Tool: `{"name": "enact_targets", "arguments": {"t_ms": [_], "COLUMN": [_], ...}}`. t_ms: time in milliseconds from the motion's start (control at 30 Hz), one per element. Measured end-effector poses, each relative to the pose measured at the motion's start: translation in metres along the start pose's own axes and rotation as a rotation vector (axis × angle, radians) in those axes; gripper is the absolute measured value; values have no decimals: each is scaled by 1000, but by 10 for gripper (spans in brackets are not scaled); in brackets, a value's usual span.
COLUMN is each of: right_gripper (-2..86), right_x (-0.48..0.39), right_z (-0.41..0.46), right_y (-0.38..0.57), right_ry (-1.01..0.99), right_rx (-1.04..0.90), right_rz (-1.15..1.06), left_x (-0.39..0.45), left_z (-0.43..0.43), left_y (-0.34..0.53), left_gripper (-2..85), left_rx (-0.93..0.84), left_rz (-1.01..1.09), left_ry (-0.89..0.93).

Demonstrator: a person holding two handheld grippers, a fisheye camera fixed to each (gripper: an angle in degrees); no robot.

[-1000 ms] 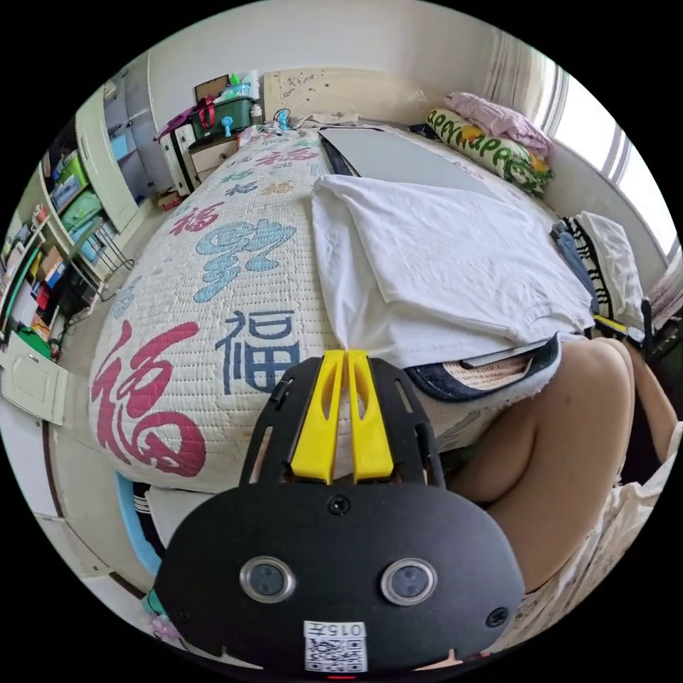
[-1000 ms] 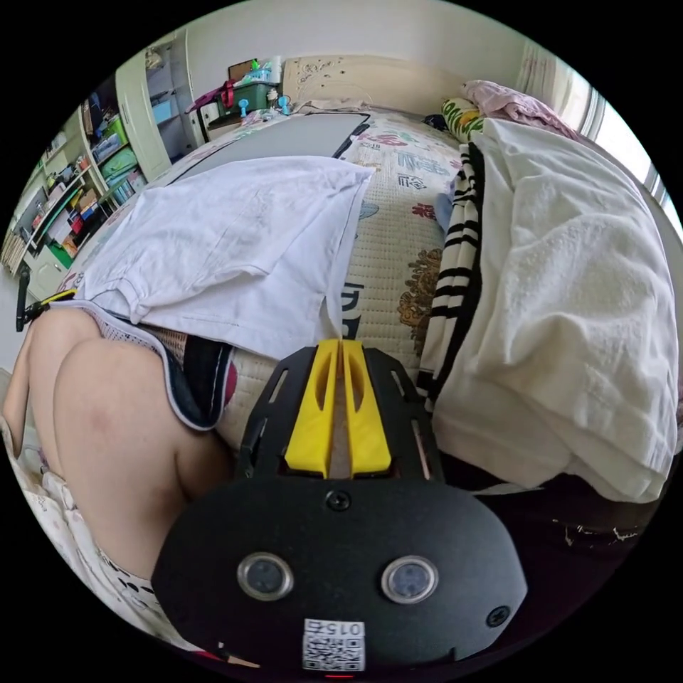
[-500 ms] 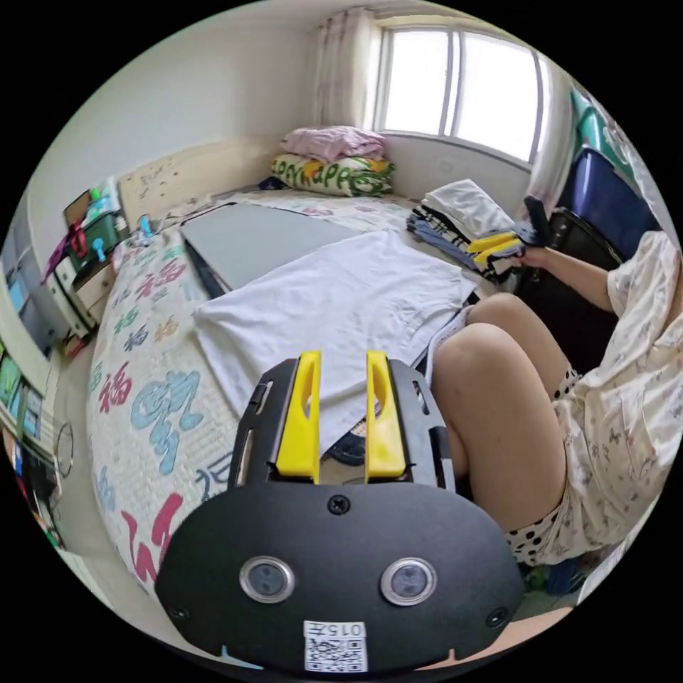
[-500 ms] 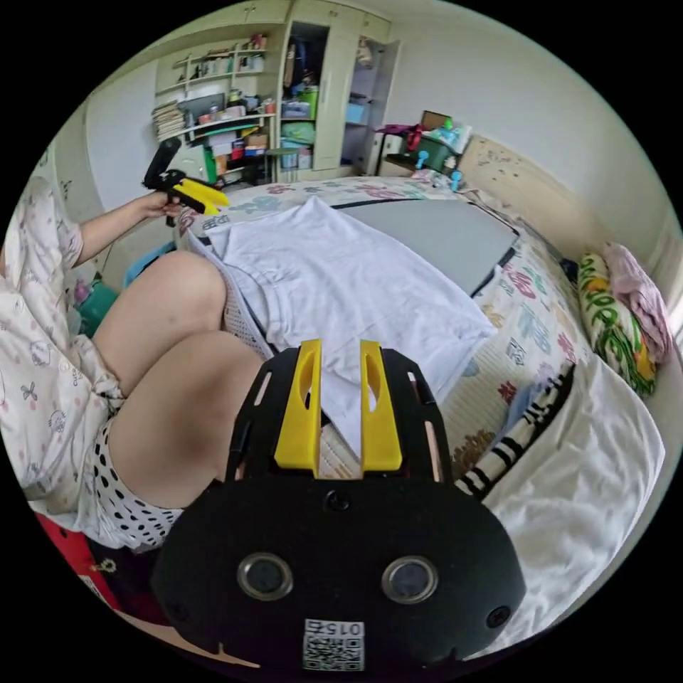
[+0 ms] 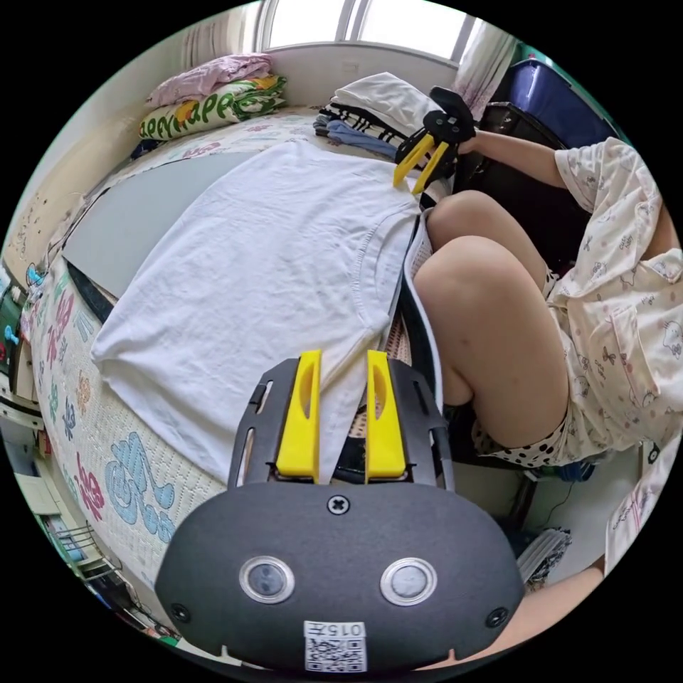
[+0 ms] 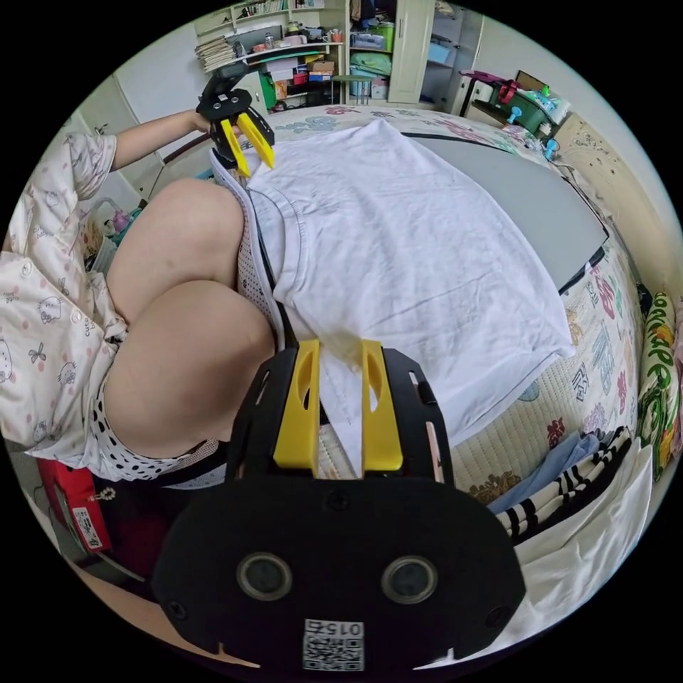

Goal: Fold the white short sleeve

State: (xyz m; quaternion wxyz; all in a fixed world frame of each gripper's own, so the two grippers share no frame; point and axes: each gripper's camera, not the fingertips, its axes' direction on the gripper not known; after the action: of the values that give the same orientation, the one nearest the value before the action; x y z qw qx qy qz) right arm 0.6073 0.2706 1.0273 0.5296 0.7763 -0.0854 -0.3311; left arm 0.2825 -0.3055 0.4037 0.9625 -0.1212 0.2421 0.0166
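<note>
The white short sleeve shirt [image 5: 270, 263] lies flat on the bed with its sides folded in, its collar end toward the person's knees [image 5: 484, 299]. My left gripper [image 5: 340, 353] hovers open over the shirt's near corner, gripping nothing. In the left gripper view, my right gripper [image 5: 405, 186] is open in a hand above the far collar-side corner. In the right gripper view, the same shirt [image 6: 413, 235] spreads out below my open right gripper [image 6: 339, 343]. There the left gripper [image 6: 257, 169] hangs open over the opposite corner.
A grey board [image 5: 135, 213] lies under the shirt's far end on the patterned quilt [image 5: 128, 484]. A stack of folded clothes [image 5: 370, 103] and pillows [image 5: 206, 107] sit by the window. Shelves and cupboards [image 6: 306, 50] line the room's other side.
Both grippers, shut on the shirt's near corners a second ago, have opened and let go. They have lifted and tipped over the shirt, which now lies flat.
</note>
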Motion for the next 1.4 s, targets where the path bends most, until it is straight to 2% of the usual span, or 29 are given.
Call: {"name": "enact_targets", "arguments": {"t_ms": [100, 200, 367, 500, 567, 633, 700, 733, 800, 833, 900, 1000, 1167, 1233, 1333, 1400], "right_gripper": [49, 12, -6, -8, -8, -4, 3, 19, 45, 56, 65, 85, 113, 111, 86, 55], "right_x": [-7, -13, -21, 10, 46, 99, 123, 126, 117, 106, 80, 30, -3, -12, -24, -32], "right_z": [-10, -22, -48, -85, -107, -144, -177, -197, -213, -212, -193, -143, -106, -106, -117, -133], "right_y": [-4, -10, -25, -69, -104, -160, -192, -203, -209, -213, -217, -212, -215, -222, -226, -225], "right_ry": [-7, -41, -121, 2, 101, 290, 397, 427, 390, 328, 233, 223, 190, 189, 154, 125], "right_rx": [-8, -24, -18, -9, 18, 111, 254, 369, 515, 527, 460, 281, 138, 83, 52, 68], "right_rz": [23, 38, 40, 38, 127, 330, 495, 593, 649, 610, 490, 362, 355, 359, 384, 414], "left_x": [-13, -41, -73, -132, -200, -260, -303, -315, -313, -309, -295, -261, -251, -252, -268, -288], "left_z": [7, 21, 16, -16, -44, -74, -105, -120, -126, -122, -98, -10, 80, 105, 146, 150], "left_y": [0, 3, 3, -18, -46, -64, -69, -64, -45, -42, -36, -20, -6, -8, -1, 22], "left_gripper": [75, 27, -1, -3, 0, 6, 16, 24, 80, 84, 89, 101, 130, 135, 130, 91], "left_rx": [-10, -50, -26, 17, 54, 165, 358, 516, 744, 757, 685, 363, 214, 155, 37, 60], "left_rz": [-44, -119, -127, -126, -197, -358, -529, -613, -680, -670, -603, -425, -365, -312, -303, -352], "left_ry": [32, 153, 235, 207, 70, -102, -225, -261, -266, -261, -249, -257, -183, -208, -245, -196]}}
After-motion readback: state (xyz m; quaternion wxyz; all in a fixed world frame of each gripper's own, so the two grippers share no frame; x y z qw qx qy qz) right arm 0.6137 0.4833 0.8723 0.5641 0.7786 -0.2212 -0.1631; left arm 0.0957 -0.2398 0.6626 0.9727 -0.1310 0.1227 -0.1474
